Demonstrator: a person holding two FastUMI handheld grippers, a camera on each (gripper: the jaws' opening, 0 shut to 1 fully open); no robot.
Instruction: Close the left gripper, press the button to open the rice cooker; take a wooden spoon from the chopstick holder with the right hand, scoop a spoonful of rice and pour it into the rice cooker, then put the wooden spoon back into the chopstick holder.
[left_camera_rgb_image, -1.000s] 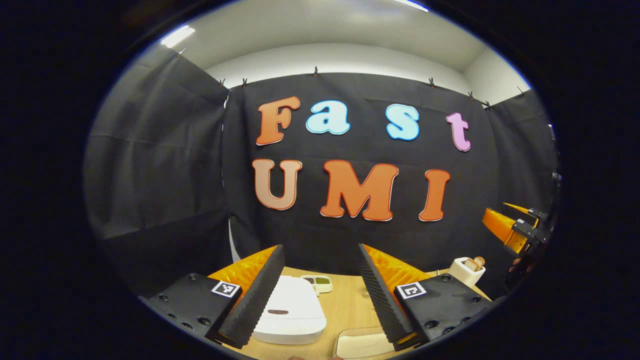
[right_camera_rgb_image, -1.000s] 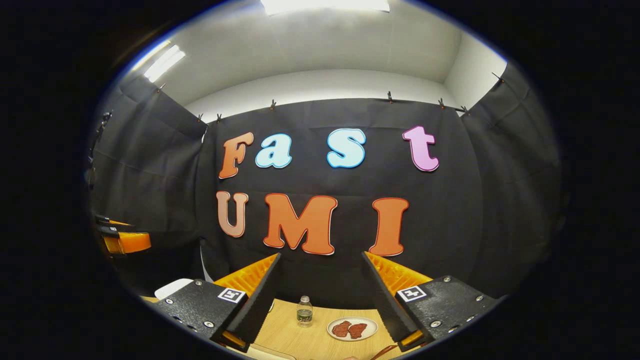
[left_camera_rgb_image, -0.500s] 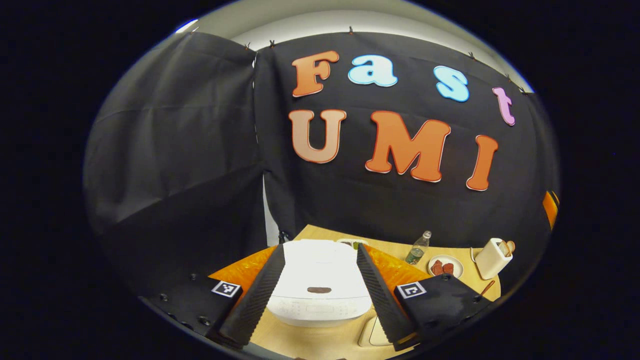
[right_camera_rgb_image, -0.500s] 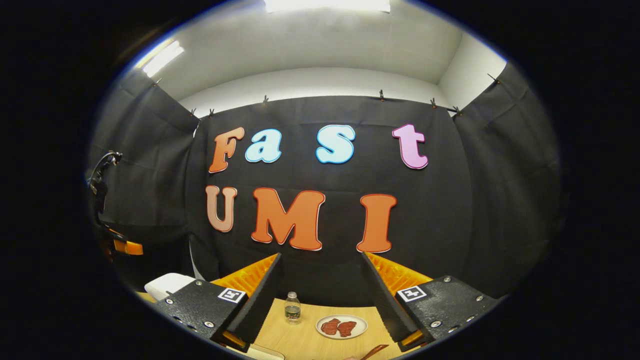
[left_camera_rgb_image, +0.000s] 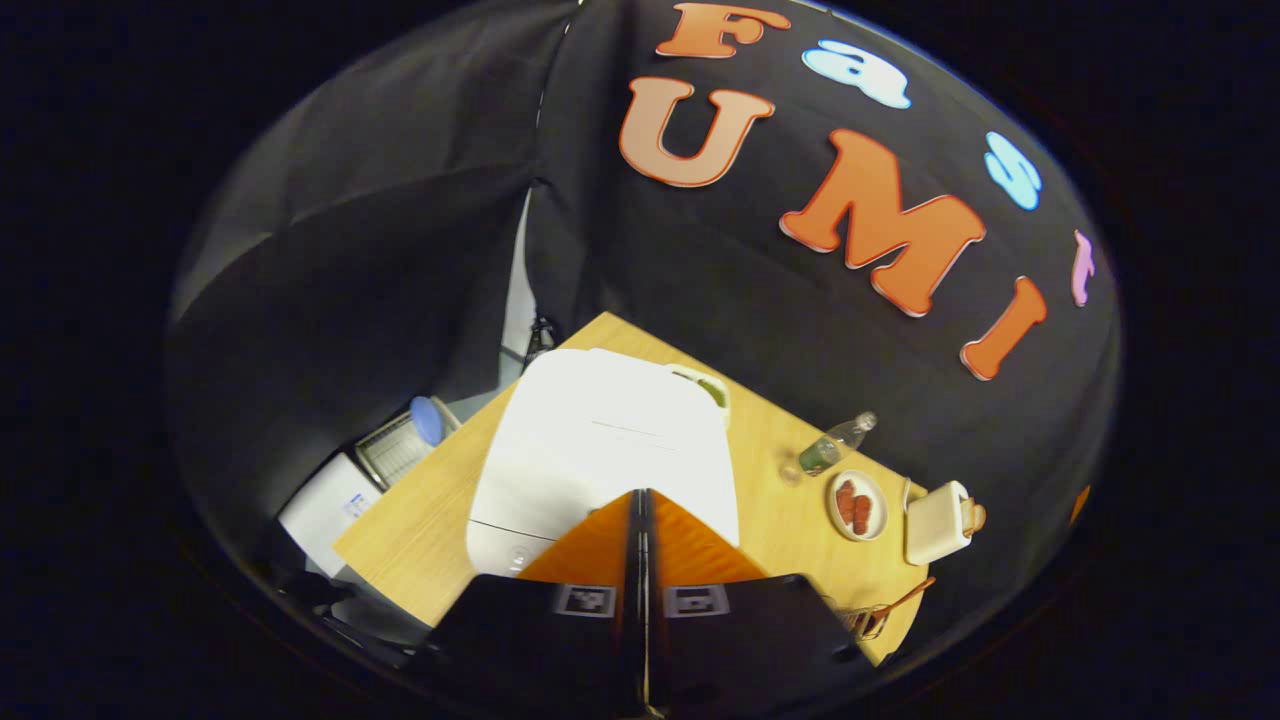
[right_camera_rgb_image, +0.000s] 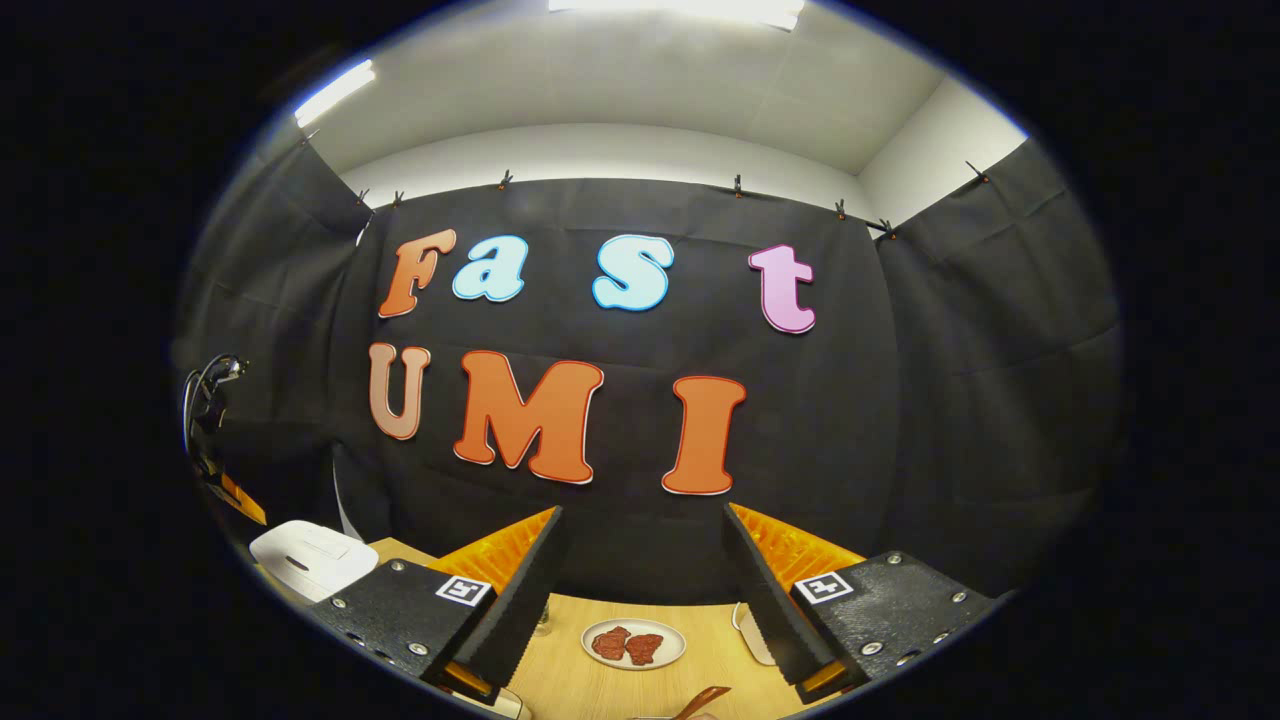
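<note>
While the white rice cooker (left_camera_rgb_image: 600, 450) sits lid-down on the left part of the wooden counter (left_camera_rgb_image: 430, 520), the left gripper (left_camera_rgb_image: 640, 500) hangs just above its near edge with both fingers pressed flat together, nothing between them. Whether the tips touch the cooker's front cannot be told. To the right of the cooker, along the far side of the counter, stand a small bottle (left_camera_rgb_image: 830, 448), a plate of reddish food (left_camera_rgb_image: 857, 505) and then the white chopstick holder (left_camera_rgb_image: 935, 522), with wooden handles poking from its top. A wooden spoon (left_camera_rgb_image: 905, 600) lies on the counter near the holder, towards the near edge.

In the right gripper view, the right gripper (right_camera_rgb_image: 645, 585) is held level, high over the counter (right_camera_rgb_image: 560, 680), its fingers spread wide and empty. The plate (right_camera_rgb_image: 633, 643) lies between them farther off, and the rice cooker (right_camera_rgb_image: 310, 560) shows at the far left.

Left of the counter, lower down, stands a white box (left_camera_rgb_image: 325, 510) beside a wire basket (left_camera_rgb_image: 395, 455).
</note>
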